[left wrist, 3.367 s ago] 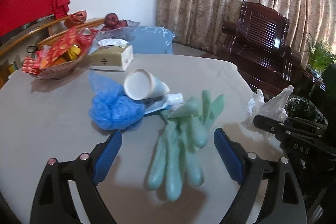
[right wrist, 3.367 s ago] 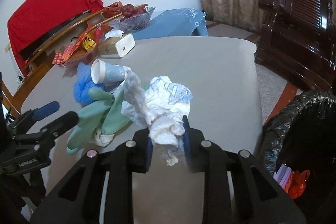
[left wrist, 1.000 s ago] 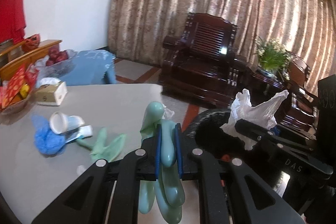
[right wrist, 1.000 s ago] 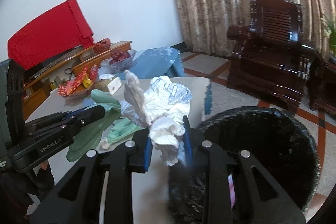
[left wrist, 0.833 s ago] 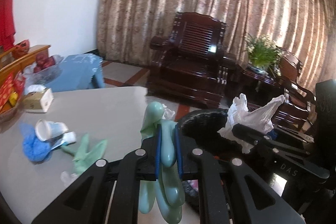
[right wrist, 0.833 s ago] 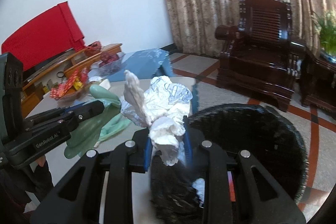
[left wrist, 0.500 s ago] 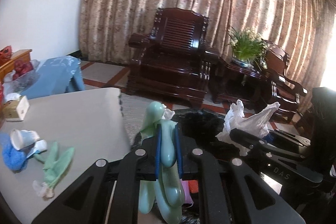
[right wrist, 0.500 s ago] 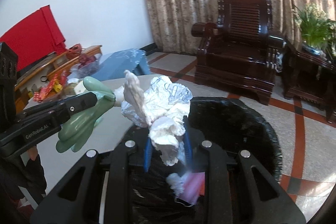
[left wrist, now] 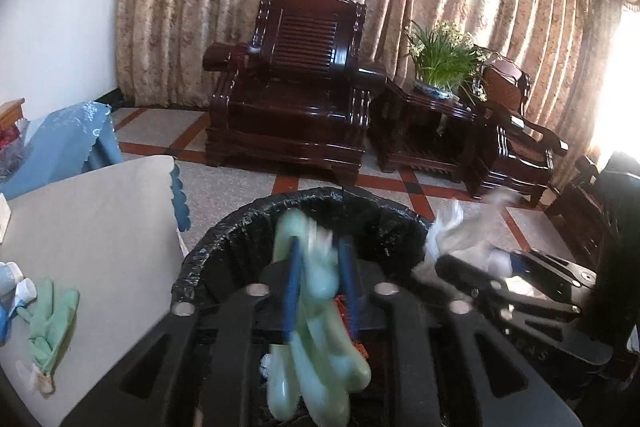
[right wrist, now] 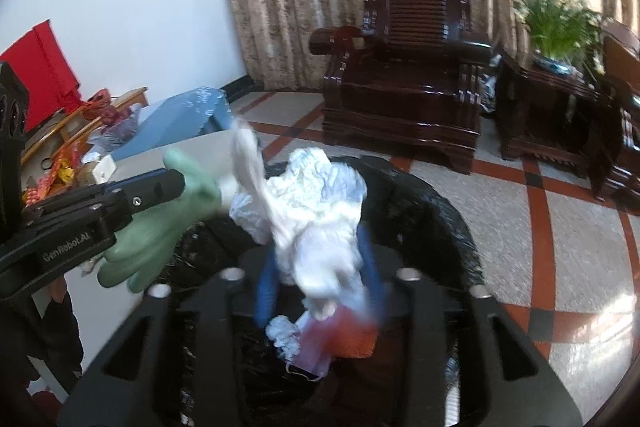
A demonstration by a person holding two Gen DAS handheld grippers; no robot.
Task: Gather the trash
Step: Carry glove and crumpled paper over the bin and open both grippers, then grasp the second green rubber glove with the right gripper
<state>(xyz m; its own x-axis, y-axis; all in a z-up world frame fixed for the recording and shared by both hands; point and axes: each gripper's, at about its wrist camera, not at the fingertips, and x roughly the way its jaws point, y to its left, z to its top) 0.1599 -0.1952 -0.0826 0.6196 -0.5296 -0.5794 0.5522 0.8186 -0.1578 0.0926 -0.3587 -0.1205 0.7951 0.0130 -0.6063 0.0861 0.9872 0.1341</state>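
Note:
My left gripper [left wrist: 320, 279] is over the black-lined trash bin [left wrist: 240, 227]. Its blue pads stand a little apart around a green rubber glove [left wrist: 316, 339], which hangs blurred into the bin. My right gripper [right wrist: 320, 279] is over the same bin [right wrist: 432, 211]. Its pads have spread around a crumpled white plastic bag [right wrist: 316, 211], which is blurred. The left gripper and its glove [right wrist: 156, 243] show at the left of the right wrist view. The right gripper and its bag [left wrist: 452, 239] show at the right of the left wrist view. Trash lies in the bin [right wrist: 320, 339].
The grey table [left wrist: 88, 227] stands left of the bin, with a second green glove [left wrist: 48, 323] and a cup end [left wrist: 24, 287] on it. A dark wooden armchair [left wrist: 296, 83], a side table with a plant [left wrist: 440, 75] and tiled floor [right wrist: 560, 227] lie beyond.
Both grippers have swung from the table to above the bin. Both pairs of pads have parted from their tight grip, and the glove and the bag are blurred and slipping down.

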